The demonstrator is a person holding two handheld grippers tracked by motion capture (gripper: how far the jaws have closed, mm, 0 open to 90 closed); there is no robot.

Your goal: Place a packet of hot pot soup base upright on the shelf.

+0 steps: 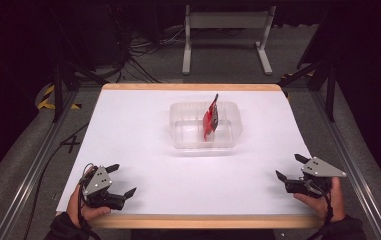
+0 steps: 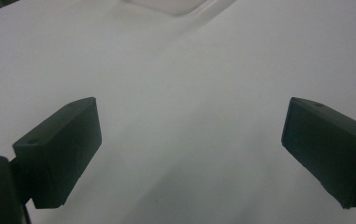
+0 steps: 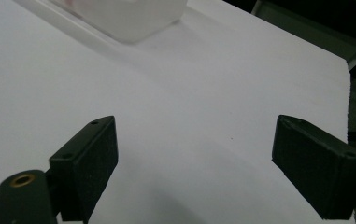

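From where I stand, the red and black object (image 1: 210,119) sits inside the clear plastic container (image 1: 228,140), which rests on the white table (image 1: 143,130) a little past its middle, toward twelve o'clock. The object stands on edge, propped at a tilt against the container's inner wall, its dark tip poking up over the rim. I cannot make out what kind of thing it is — something flat, red on one face with a black edge.

Both grippers are down at the near edge, well apart from the container. The left gripper (image 1: 124,180) rests at about seven o'clock of the table, its jaws spread wide with nothing between them; in the left gripper view the two black jaws frame only bare white surface, with a corner of the container (image 2: 175,5) just at the top. The right gripper (image 1: 289,167) sits at about five o'clock, jaws likewise parted and empty, and in the right gripper view the container (image 3: 129,18) appears off at eleven o'clock.

My reading is that the placing looks done: the object is in the container and neither hand is holding or reaching for anything. If anything is left, it could be tidying how the object lies, since it leans rather than lies flat — but the hands seem parked, so I judge the work at or near its end.
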